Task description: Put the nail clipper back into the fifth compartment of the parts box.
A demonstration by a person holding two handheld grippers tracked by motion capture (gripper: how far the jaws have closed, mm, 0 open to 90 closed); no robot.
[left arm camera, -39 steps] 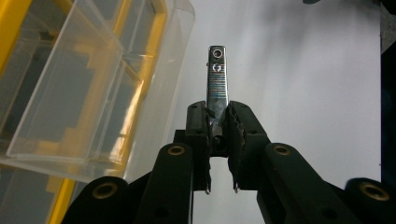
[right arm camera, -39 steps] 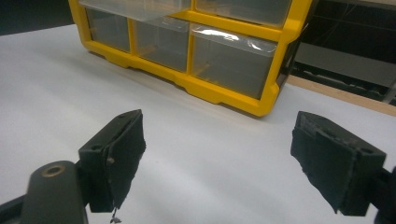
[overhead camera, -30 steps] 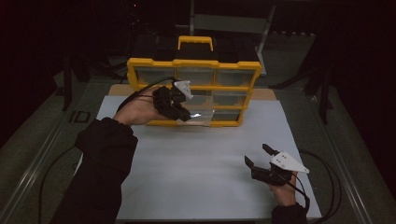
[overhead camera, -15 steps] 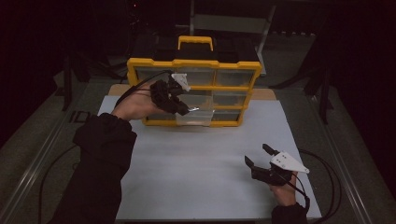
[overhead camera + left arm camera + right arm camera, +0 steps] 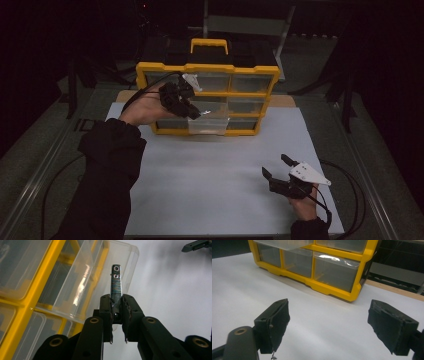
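A yellow drawer cabinet stands at the back of the white mat, with rows of clear plastic drawers. One clear drawer in the lower middle is pulled out. My left gripper hangs over that drawer, shut on a slim shiny metal piece like a nail clipper. In the left gripper view the pads press on its lower end, and its tip sticks out over the open drawer. My right gripper rests near the mat's front right, open, nothing between its pads.
The white mat covers the table's middle. The cabinet's front shows in the right gripper view with its lower drawers closed. A black case with a yellow handle sits behind the cabinet. Cables trail from both grippers.
My left gripper has drifted a little up and back toward the cabinet, still shut on the metal piece. The right gripper has stayed in place.
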